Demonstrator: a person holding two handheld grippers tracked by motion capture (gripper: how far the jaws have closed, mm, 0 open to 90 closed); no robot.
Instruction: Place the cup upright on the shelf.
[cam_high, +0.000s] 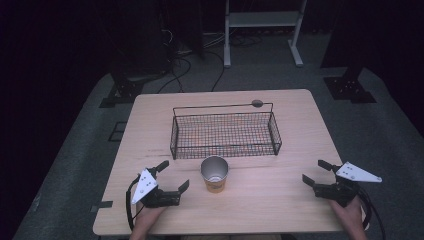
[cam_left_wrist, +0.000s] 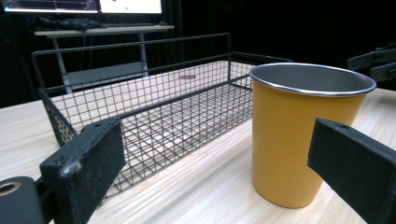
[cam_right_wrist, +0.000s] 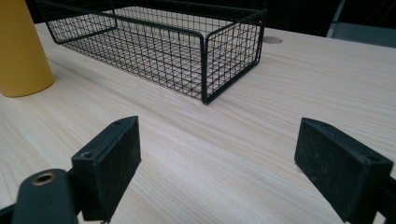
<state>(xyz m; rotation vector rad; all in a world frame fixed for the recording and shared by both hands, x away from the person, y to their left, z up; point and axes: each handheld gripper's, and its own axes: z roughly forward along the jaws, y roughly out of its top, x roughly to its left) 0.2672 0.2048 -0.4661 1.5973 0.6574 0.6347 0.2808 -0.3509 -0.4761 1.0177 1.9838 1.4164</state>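
A yellow metal cup stands upright and empty on the wooden table, just in front of a black wire basket. My left gripper rests open at the cup's left, jaws pointing toward it without touching. In the left gripper view the cup rises close between the wide-apart jaws of the left gripper, with the basket behind. My right gripper sits open at the table's right front, apart from the cup. The right gripper holds nothing; the cup and basket lie beyond it.
The basket is empty. A round grey grommet sits in the tabletop behind it. Beyond the table stand a metal rack and floor cables in a dark room. Bare wood stretches between cup and right gripper.
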